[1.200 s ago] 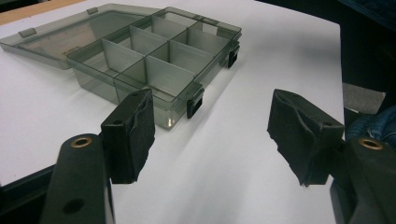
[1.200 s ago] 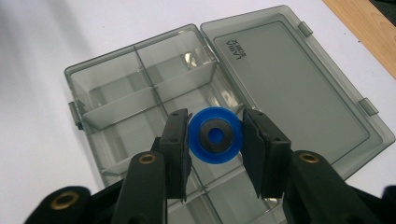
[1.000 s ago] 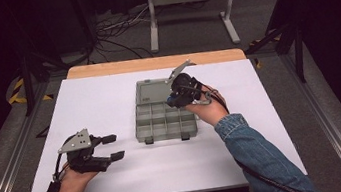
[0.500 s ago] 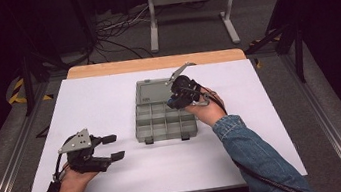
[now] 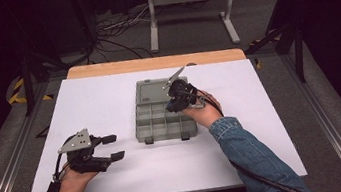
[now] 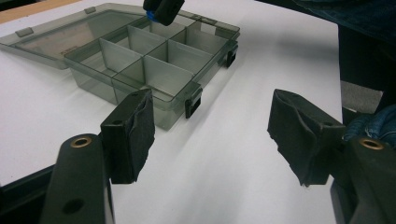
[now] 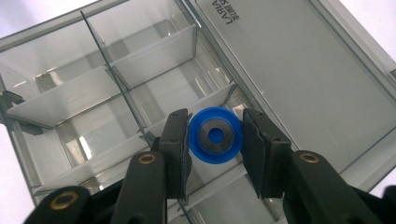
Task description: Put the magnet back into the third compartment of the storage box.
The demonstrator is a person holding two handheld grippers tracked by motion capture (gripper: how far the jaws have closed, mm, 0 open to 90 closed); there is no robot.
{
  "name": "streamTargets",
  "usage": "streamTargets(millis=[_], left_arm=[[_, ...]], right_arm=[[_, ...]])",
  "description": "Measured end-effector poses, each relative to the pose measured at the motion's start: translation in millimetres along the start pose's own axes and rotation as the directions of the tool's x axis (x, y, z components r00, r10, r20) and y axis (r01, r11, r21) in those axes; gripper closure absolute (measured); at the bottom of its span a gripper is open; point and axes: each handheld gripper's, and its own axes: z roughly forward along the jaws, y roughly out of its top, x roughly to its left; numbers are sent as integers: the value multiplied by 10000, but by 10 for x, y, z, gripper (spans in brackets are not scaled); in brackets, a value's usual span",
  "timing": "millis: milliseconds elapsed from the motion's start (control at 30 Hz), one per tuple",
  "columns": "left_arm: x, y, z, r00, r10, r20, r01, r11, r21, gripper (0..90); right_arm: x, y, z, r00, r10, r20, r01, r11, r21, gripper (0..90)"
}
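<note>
White table [image 5: 108,99], bearing a clear grey compartment box [image 5: 162,122] with its lid [image 5: 150,90] laid flat open toward the far edge. Right gripper [image 7: 215,135] poised above the box, jaws closed partway on a blue ring [image 7: 215,135] with a grey metal centre, pinched by its rim on both sides. Ring hanging over the compartments next to the hinge, just above a divider [image 7: 187,112] rather than squarely over one cell.

Best done by shifting sideways until the ring sits clear of the divider, lowering close to the cell floor, then easing the jaws apart gently so the ring drops flat and does not bounce or roll into a neighbouring cell. Worth keeping the jaws off the thin walls, since the light box could slide on the smooth table.

Left gripper [image 6: 210,126] resting on the table well apart from the box, jaws wide apart with nothing between them.

Hard to tell from above which cell lies beneath the ring, the hand covering it. Height of the ring over the box floor unclear. Lid lettering partly cut off.
</note>
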Motion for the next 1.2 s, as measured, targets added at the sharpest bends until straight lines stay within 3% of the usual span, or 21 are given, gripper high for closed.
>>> streamTargets(millis=[1200], left_arm=[[-4,0,1,10000,-43,42,44,10000,-62,322]], right_arm=[[-10,-49,189,9998,92,-162,-84,9988,479,621]])
